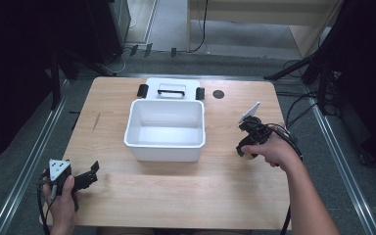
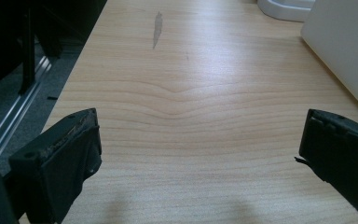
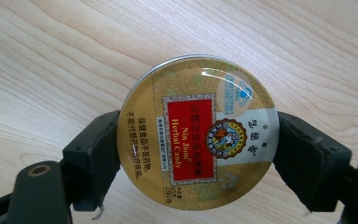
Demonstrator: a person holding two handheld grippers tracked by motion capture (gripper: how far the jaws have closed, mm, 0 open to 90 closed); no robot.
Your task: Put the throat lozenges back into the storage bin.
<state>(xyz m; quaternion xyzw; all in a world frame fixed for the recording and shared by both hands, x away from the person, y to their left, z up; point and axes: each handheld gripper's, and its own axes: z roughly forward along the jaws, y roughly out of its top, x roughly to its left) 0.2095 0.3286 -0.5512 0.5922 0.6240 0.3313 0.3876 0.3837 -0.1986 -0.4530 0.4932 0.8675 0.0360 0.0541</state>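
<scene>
A round gold candy tin [image 3: 196,133] with a red label sits clamped between the two black jaws of my right gripper [image 3: 196,154], above the bare wood. From above, that right gripper [image 1: 247,149] points down over the right part of the table, the tin [image 1: 248,155] a small yellow spot under the hand. A white rectangular tub [image 1: 165,128] stands in the table's middle, to the left of that hand. My left gripper [image 1: 92,172] rests at the near left corner, and in its own view the left gripper [image 2: 200,144] has jaws wide apart with just wood between them.
Behind the tub lies its white lid [image 1: 171,89] with a handle and black clips. A small dark disc [image 1: 218,94] sits at the back right. The tub's wall [image 2: 349,51] shows at the right of the left gripper view. The table edge and floor rails are close to the left hand.
</scene>
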